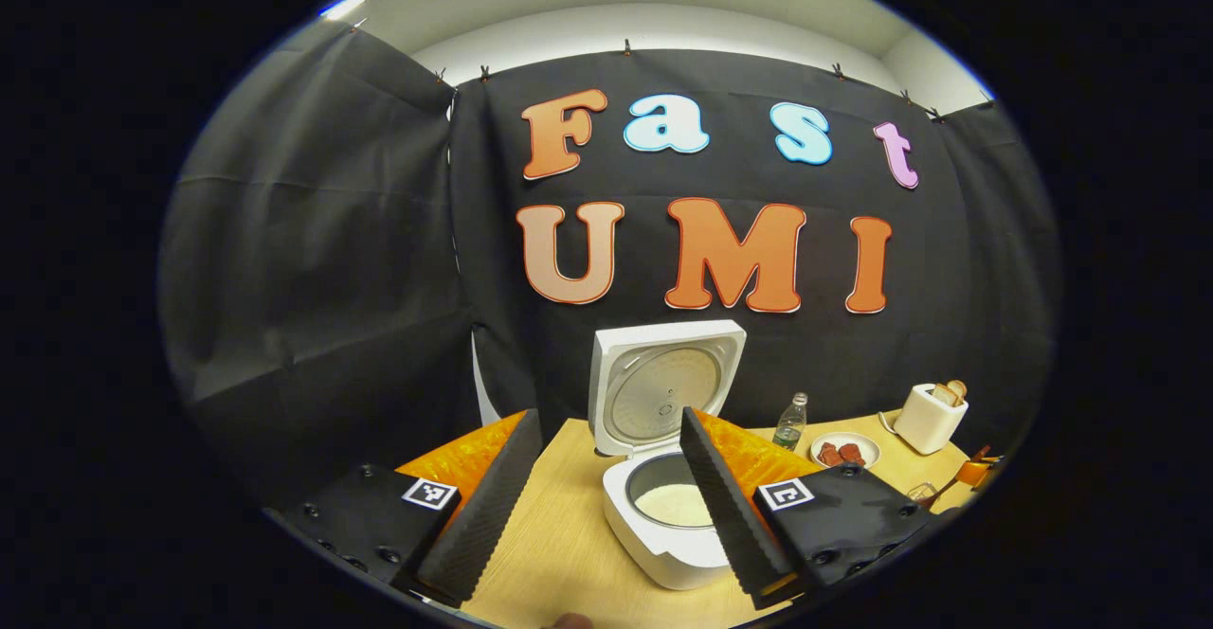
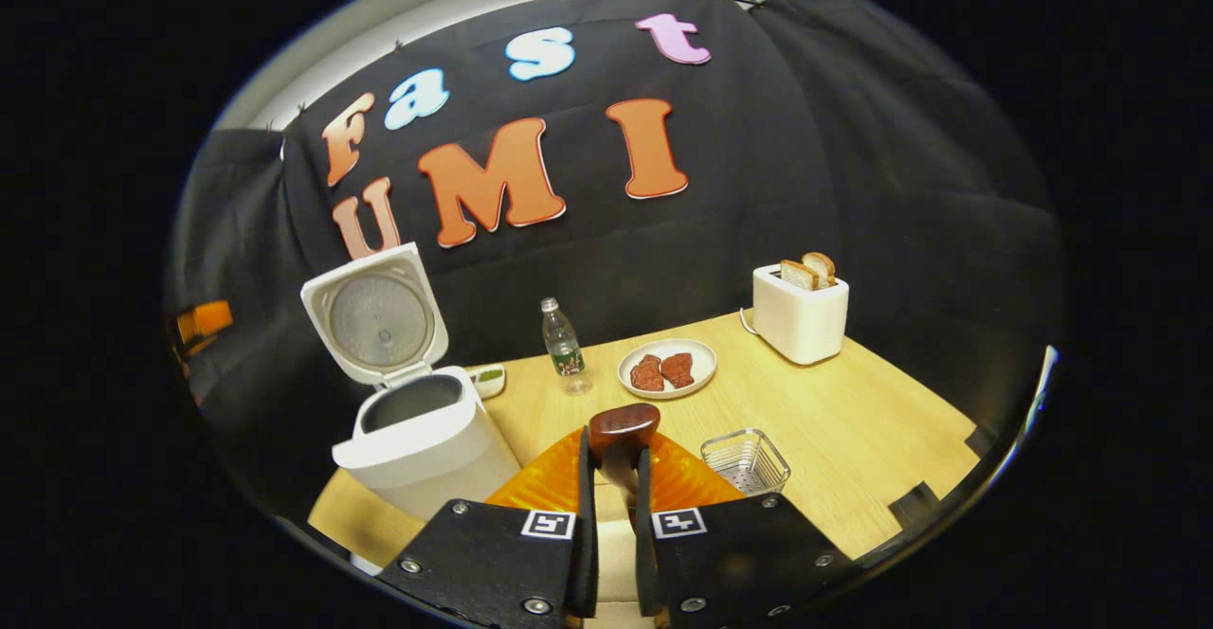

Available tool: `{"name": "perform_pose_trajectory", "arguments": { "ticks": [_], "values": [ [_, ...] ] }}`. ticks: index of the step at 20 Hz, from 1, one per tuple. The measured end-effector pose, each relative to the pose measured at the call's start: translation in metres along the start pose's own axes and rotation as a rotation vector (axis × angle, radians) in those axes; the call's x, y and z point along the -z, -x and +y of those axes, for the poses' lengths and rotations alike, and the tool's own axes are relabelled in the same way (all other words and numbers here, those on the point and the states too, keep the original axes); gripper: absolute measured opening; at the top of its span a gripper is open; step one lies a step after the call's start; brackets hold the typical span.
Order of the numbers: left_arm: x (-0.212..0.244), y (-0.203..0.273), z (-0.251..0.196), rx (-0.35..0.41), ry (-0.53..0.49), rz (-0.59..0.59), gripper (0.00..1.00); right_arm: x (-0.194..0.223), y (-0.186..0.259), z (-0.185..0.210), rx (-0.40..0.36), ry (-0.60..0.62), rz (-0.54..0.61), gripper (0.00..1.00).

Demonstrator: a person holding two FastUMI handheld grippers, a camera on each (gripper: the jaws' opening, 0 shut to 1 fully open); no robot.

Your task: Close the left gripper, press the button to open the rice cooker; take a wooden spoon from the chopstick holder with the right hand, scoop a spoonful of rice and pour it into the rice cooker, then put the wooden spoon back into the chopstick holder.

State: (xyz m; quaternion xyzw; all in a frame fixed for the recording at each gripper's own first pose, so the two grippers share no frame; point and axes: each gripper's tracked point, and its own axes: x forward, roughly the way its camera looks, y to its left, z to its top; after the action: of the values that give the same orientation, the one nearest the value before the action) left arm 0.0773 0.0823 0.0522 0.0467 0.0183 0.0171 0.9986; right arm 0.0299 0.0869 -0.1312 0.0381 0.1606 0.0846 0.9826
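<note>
Now my right tongs [image 2: 608, 477] clamp the wooden spoon [image 2: 623, 423], left tongs [image 1: 606, 487] gape; I'd keep it level toward the open rice cooker [image 2: 417, 430].

Left gripper [image 1: 606, 492]: fingers spread wide apart, nothing between them, pointing forward and level. Right gripper [image 2: 611, 506]: fingers drawn close, a narrow gap left, both pressing a wooden spoon [image 2: 621, 430] whose bowl projects just beyond the fingertips.

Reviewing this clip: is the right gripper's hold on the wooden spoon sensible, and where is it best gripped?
Yes, probably. The right gripper pinches the wooden spoon by its narrow handle just behind the bowl, which juts past the fingertips. The slim handle fits between the fingers and leaves the bowl free.
</note>
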Motion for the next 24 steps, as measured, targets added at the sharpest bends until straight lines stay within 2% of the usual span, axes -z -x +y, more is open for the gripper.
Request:
{"name": "perform_pose_trajectory", "arguments": {
  "ticks": [2, 5, 7, 9, 17, 21, 24],
  "values": [
    [0.008, -0.004, 0.007, 0.015, -0.008, 0.014, 0.99, 0.017, -0.004, 0.003, 0.021, 0.096, 0.020, 0.16],
    [0.018, -0.009, 0.015, 0.031, -0.023, 0.031, 1.00, 0.036, -0.003, 0.011, 0.041, 0.180, 0.035, 0.16],
    [0.022, -0.011, 0.020, 0.040, -0.027, 0.040, 1.00, 0.060, -0.002, 0.013, 0.058, 0.216, 0.082, 0.16],
    [0.027, -0.013, 0.023, 0.047, -0.024, 0.048, 1.00, 0.071, 0.005, 0.016, 0.060, 0.226, 0.079, 0.16],
    [0.040, -0.016, 0.035, 0.057, 0.004, 0.068, 0.99, 0.107, 0.032, 0.025, 0.100, 0.029, 0.136, 0.16],
    [0.039, -0.018, 0.040, 0.056, 0.006, 0.065, 0.99, 0.112, 0.032, 0.037, 0.062, -0.045, 0.167, 0.16],
    [0.040, -0.020, 0.043, 0.056, 0.005, 0.067, 1.00, 0.111, 0.028, 0.055, -0.020, -0.152, 0.213, 0.16]
  ]
}}
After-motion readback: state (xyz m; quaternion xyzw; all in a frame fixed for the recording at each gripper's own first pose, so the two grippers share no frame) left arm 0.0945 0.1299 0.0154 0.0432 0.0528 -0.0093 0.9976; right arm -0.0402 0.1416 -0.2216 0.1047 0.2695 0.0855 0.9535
